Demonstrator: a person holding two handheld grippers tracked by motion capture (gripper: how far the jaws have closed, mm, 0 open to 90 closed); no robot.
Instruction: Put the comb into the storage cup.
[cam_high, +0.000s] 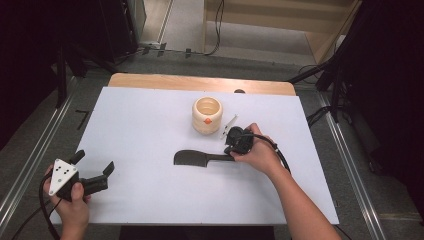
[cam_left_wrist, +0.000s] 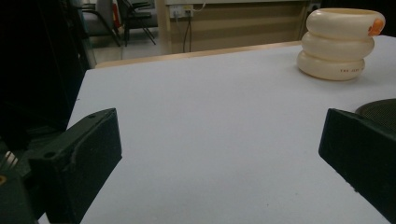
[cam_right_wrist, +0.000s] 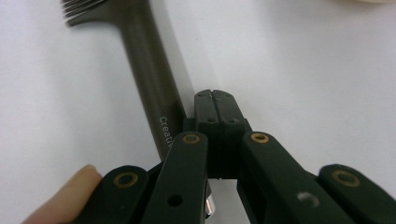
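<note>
A lab, it looks: white table (cam_high: 150, 115) ringed by black stands (cam_high: 62, 70), floor cables (cam_high: 217, 30), chairs (cam_left_wrist: 133, 21) behind.

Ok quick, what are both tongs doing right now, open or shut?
Left tongs: open, holding nothing, at the table's near left edge.
Right tongs: shut together, nothing between them; they sit right beside the black spatula's handle.

Comb (cam_right_wrist: 149, 88) print reads "Creati", the rest perhaps hidden.
</note>
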